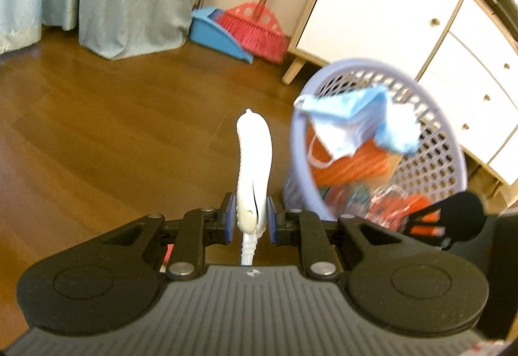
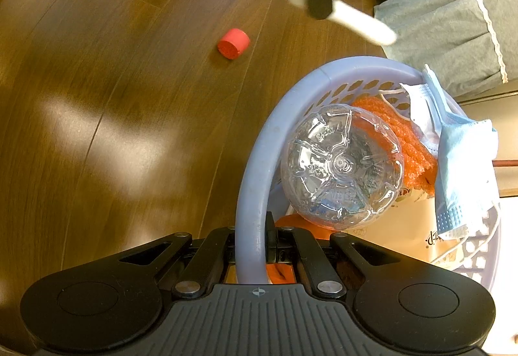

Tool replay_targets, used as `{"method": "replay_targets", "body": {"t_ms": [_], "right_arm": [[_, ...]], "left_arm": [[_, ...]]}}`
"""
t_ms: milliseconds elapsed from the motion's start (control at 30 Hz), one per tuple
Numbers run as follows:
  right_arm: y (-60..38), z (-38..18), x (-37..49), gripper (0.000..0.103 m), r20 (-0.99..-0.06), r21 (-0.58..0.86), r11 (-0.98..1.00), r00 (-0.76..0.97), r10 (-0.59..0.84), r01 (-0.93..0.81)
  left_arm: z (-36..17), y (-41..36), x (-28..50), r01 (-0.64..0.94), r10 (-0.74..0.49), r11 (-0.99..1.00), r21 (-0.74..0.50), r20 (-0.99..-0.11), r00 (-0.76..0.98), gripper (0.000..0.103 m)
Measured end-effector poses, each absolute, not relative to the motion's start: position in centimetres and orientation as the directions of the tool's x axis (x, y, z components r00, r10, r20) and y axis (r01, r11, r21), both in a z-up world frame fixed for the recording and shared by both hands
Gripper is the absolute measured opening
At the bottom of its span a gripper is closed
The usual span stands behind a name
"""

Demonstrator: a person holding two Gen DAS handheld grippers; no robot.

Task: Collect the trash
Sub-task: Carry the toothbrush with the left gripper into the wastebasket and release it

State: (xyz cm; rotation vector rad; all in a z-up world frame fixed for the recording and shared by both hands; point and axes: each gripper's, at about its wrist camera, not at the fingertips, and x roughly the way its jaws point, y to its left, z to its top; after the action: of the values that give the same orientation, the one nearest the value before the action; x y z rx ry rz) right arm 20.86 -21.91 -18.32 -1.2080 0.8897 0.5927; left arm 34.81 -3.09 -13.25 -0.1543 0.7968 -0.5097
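Above the wooden floor point(image 2: 97, 129), a toothbrush point(image 1: 253, 161) is clamped in the left gripper point(image 1: 249, 220) fingers; the basket point(image 2: 252, 194) rim is gripped by the right gripper point(image 2: 251, 246). Bottle point(image 2: 340, 165) and mask point(image 2: 459, 161) are already binned; a red cap point(image 2: 233, 43) remains, well apart.

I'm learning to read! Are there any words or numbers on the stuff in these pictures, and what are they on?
Clear bottle: raised letters moulded into its base, too distorted to read.
Cream paper bag in the purple basket: dark print at its edge, seen upside down and cut off, not readable.
Left gripper and right gripper: a small round mark on each body, no words.
Toothbrush, mask, red cap: no text visible.
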Motion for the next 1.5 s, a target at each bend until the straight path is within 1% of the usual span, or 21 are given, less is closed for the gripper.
{"method": "replay_targets", "body": {"t_ms": [167,567,833,1033,1267,1500], "right_arm": [[-22.0,-18.3,20.9,0.0,-0.838,-0.537,0.274,0.542,-0.063,-0.798],[-22.0,-18.2,20.9,0.0,-0.838,-0.537,0.272,0.542,-0.062,-0.799],[-22.0,-18.2,20.9,0.0,-0.838,-0.537,0.269,0.542,-0.062,-0.8],[-22.0,-18.1,20.8,0.0,-0.839,-0.536,0.271,0.541,-0.061,-0.8],[-22.0,-18.0,20.9,0.0,-0.839,-0.534,0.271,0.541,-0.058,-0.801],[-22.0,-18.0,20.9,0.0,-0.839,-0.534,0.272,0.541,-0.057,-0.8]], "left_arm": [[-11.5,-3.6,35.1,0.405,-0.522,0.851,-0.333,-0.612,0.594,0.016],[-9.5,-4.4,35.3,0.452,-0.605,0.796,-0.403,-0.57,0.556,0.016],[-8.4,-5.6,35.9,0.483,-0.674,0.738,-0.47,-0.546,0.498,0.016],[-8.2,-7.3,36.8,0.508,-0.702,0.709,-0.489,-0.554,0.448,0.016],[-8.7,-9.5,38.9,0.517,-0.706,0.699,-0.494,-0.591,0.391,0.016],[-9.5,-11.3,40.8,0.479,-0.725,0.682,-0.553,-0.599,0.342,0.016]]}}
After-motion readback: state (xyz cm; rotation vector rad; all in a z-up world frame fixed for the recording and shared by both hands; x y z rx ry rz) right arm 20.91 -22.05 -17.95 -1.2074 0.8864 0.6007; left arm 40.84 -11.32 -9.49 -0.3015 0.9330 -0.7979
